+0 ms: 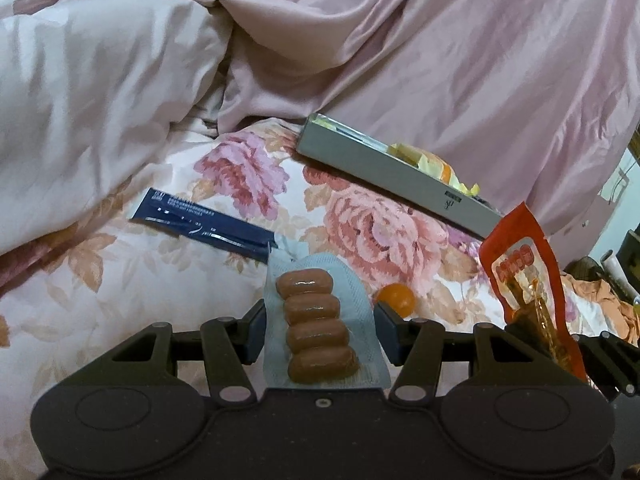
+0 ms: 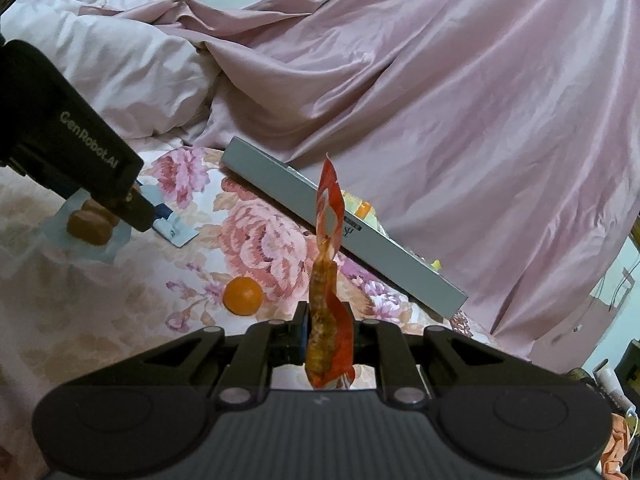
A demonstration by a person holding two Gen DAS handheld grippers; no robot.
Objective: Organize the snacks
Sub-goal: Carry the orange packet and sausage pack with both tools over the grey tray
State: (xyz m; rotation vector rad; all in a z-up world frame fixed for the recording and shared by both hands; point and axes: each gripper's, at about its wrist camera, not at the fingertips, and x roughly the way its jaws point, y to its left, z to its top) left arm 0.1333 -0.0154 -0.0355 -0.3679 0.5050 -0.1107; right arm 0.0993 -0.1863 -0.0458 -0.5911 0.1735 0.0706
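On the flowered bedspread [image 1: 120,272], both hands are loaded. Left gripper [image 1: 320,332] has its jaws set wide around a clear sausage pack [image 1: 320,336], four links in a row; pads sit at the pack's side edges, so it looks pinched by the film, tho I can't tell how firmly. Right gripper [image 2: 325,332] is closed tight on a red snack pouch [image 2: 328,280], pouch standing upright and twisted above the jaws.

Grey tray box [image 2: 340,228] lies at about 1 o'clock from the right gripper, near the pink quilt [image 2: 460,100], w/ yellow-wrapped bits already inside. Loose on the cover: an orange ball-shaped snack [image 2: 243,295] at 10 o'clock and a dark blue sachet [image 1: 204,228] farther off.

Likely step: carry both to the box. Best do one at a time, right first since it's closer; come over the near wall, lower pouch flat, then let go. Keep the sausage pack level, film could slip.
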